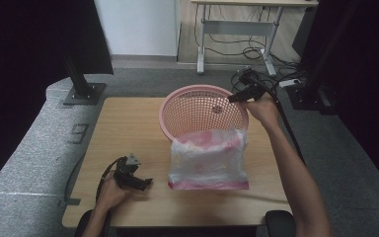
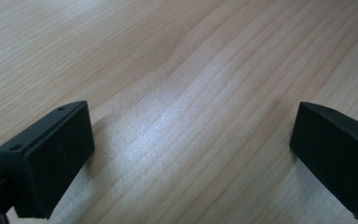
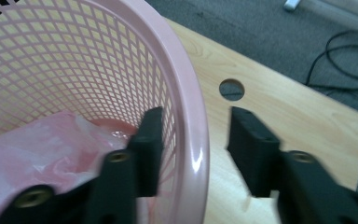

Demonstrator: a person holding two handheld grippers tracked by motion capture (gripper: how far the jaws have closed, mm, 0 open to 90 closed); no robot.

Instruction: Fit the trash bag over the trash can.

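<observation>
My right gripper (image 3: 193, 140) straddles the rim of the pink mesh basket (image 3: 193, 116), one jaw inside the wall and the other outside, about half open with the pads not pressing on the rim. The basket (image 1: 202, 106) stands at the far middle of the wooden table (image 1: 128, 123), and a clear plastic bag (image 1: 208, 160) with pink inside spills from it toward me. My left gripper (image 2: 191, 154) rests low over bare tabletop at the near left, jaws wide apart and empty.

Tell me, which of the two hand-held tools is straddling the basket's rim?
The right tool, at the basket's far right edge: one jaw inside the mesh, one outside. The left tool rests near the table's front, open over bare wood.
</observation>
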